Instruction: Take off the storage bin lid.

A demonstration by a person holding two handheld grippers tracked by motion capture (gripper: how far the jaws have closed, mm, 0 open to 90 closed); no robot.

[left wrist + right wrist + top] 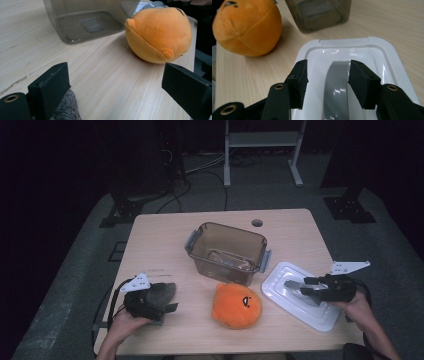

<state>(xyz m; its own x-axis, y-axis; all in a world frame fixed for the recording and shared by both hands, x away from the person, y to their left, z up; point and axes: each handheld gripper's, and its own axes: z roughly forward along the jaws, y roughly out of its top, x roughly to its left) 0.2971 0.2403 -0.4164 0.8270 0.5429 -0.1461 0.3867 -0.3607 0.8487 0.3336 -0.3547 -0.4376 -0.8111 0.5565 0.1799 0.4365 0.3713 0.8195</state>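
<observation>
- One wooden table [160, 240], with a single round hole [257, 223] near its far edge
- One clear brownish storage box [227, 251], open at the top, standing at the middle of the table
- One white lid [295, 312] with one grey handle strip [337, 82] running along its middle; it lies flat on the table to the right of the box, apart from it
- One orange plush toy [237, 305], round, resting on the table in front of the box, between the two grippers and touching neither
- One grey fuzzy thing [162, 292] lying at the left gripper, close against its left jaw in the left gripper view; what it is cannot be told
- Two grippers, one in each of the person's hands
- Right gripper [327, 75]: it hangs over the white lid, jaws about half spread, one on either side of the grey handle strip. The pads stand clear of the strip with a gap on both sides, so nothing is pinched
- Left gripper [115, 82]: jaws spread wide, bare table between them, pointed toward the orange plush toy, which sits well beyond the tips. It grips nothing; the grey fuzzy thing lies by the outer side of one jaw
</observation>
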